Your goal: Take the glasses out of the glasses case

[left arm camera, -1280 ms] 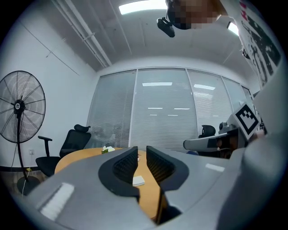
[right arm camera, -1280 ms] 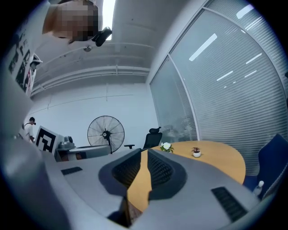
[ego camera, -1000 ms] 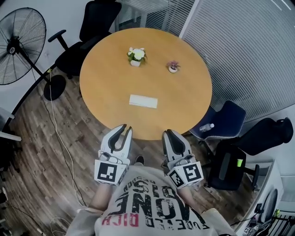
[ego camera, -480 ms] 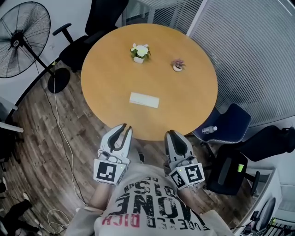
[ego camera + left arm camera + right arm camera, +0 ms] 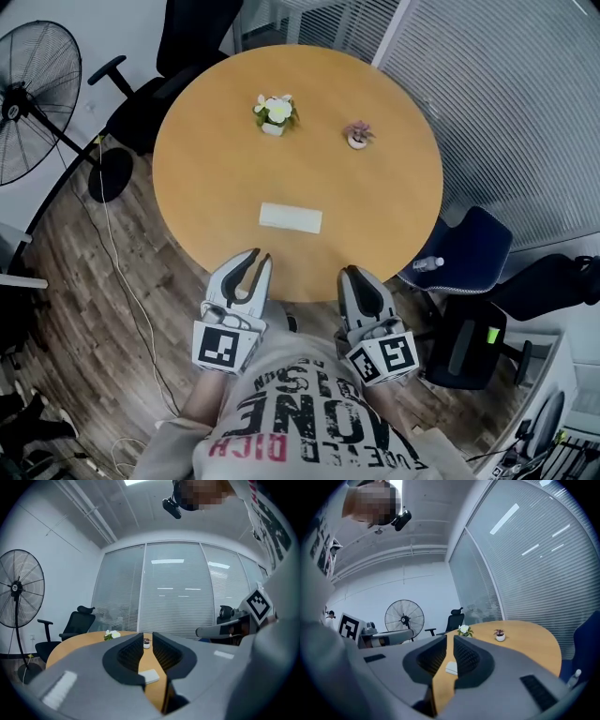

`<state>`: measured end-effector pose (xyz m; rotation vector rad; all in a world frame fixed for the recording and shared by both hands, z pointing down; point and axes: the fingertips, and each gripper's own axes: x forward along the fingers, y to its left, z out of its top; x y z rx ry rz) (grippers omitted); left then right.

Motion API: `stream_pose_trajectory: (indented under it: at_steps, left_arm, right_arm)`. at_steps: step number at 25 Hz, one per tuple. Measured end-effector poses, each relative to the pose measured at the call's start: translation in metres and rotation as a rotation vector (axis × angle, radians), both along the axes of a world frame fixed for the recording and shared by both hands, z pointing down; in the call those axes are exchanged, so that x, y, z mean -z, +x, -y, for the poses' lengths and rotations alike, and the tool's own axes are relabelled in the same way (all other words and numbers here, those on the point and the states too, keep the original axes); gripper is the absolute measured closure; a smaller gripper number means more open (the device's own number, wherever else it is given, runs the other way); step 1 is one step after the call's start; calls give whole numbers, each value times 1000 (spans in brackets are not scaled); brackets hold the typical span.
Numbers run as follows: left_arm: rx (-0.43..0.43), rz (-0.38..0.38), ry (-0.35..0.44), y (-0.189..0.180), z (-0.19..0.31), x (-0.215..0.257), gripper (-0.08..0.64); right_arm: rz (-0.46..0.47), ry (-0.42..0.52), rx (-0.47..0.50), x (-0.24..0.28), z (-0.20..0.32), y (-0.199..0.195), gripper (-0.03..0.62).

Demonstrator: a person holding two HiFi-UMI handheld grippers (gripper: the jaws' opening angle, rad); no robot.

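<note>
Only the head view takes in the whole round, light-brown wooden table (image 5: 216,169). The flat white rectangular glasses case (image 5: 291,217) lies on its near half, a little way in from the edge and well apart from both grippers. At the far side stand a small white pot of pale flowers (image 5: 274,112) and a smaller pot with a pinkish plant (image 5: 357,137). The left gripper (image 5: 253,257) and right gripper (image 5: 353,274) hover side by side at the near rim, both pointing across the table. Seen from above, the right one's jaws look almost together. The right gripper view settles it: a narrow gap stands between them with nothing in it, and the case shows through it on the tabletop beyond. The left gripper view shows the same, its jaws slightly spread and empty, the case low in the gap. The gripper views also show the blinds on the glass wall and the upright black pedestal fan (image 5: 28,103), which the head view cuts off at its left edge. The case's long axis runs left to right across the head view, crosswise to the grippers, its right end a touch nearer the person. It is small in every view, and both gripper views half hide it behind the jaws. Its seam, hinge side and opening edge cannot be made out.
</note>
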<state>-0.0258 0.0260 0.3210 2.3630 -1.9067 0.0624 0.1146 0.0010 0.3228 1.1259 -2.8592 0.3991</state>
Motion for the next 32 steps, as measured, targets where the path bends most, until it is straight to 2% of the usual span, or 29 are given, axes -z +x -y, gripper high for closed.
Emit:
stream_pose_trajectory:
  at_steps: [11,17,19,22,27,32]
  left_arm:
    - [-71,-14,28,-56,80,10,489]
    - [-103,-29,-2,-68,100,-9,489]
    - [-113,-39,-35,-69,101,-16,489]
    - [-104,-67,-98,-72,101,-27,489]
    - [-75,-54,-115,-75,102,-40,489]
    - [-27,-46,-153,-75,105,-52,489]
  right_arm:
    - [-47,19,-37,12,63,-57,568]
    - [-72,-15,-88,-7,83,-62,568]
    - [-75,-26,-106,-11,88,-62,568]
    - [-83,-40,-113,-18,94,-63,568]
    - [-90,-56,-96,-26,104,-62,568]
    - [-103,-57,-38,-35,113,-61,568]
